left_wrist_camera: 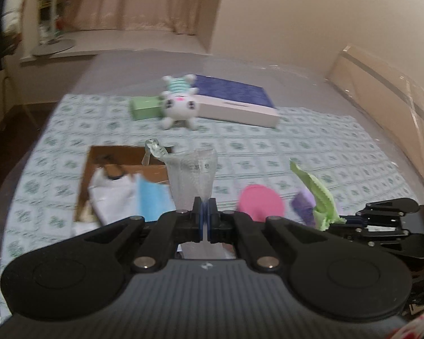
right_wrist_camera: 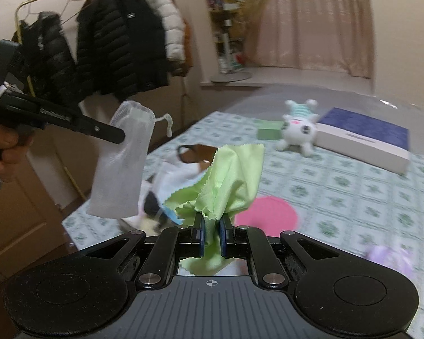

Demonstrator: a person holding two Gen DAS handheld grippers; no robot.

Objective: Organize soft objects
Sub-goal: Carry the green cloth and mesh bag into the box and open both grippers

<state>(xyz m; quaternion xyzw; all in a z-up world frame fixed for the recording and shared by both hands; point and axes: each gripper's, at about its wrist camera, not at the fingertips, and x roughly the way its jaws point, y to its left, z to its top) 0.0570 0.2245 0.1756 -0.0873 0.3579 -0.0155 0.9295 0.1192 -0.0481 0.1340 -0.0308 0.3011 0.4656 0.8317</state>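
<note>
Both items are lifted clear of the bed and in carriage. The left gripper (left_wrist_camera: 205, 214) has its jaws clamped on the lower end of a white mesh drawstring pouch (left_wrist_camera: 193, 173), which stands up from the pads with its cord at the top. The right gripper (right_wrist_camera: 211, 233) is closed on a bunched light-green cloth (right_wrist_camera: 230, 178); its pinked edge spreads above the pads and a tail hangs below them. In the right wrist view the pouch hangs to the left of the cloth, apart from it.

Judgement: the step in hand is the transfer of two picked-up soft items toward a collecting place, probably the brown cardboard box (left_wrist_camera: 118, 169) on the near left, which already holds white and blue fabric. The next move calls for bringing each gripper over the box opening and releasing one at a time, so that the loose cloth does not drape over the box wall.

Surroundings: the bed carries a green-patterned sheet (left_wrist_camera: 311, 152). A pink round disc (left_wrist_camera: 261, 202) and a purple soft item (left_wrist_camera: 304, 206) lie near, still unsorted. A white plush toy (left_wrist_camera: 179, 104), a small green box (left_wrist_camera: 145, 108) and a flat blue-topped box (left_wrist_camera: 234, 99) lie at the far side. Nothing stands between the grippers and the cardboard box. Both frames are motion-blurred, so fine detail is uncertain.
</note>
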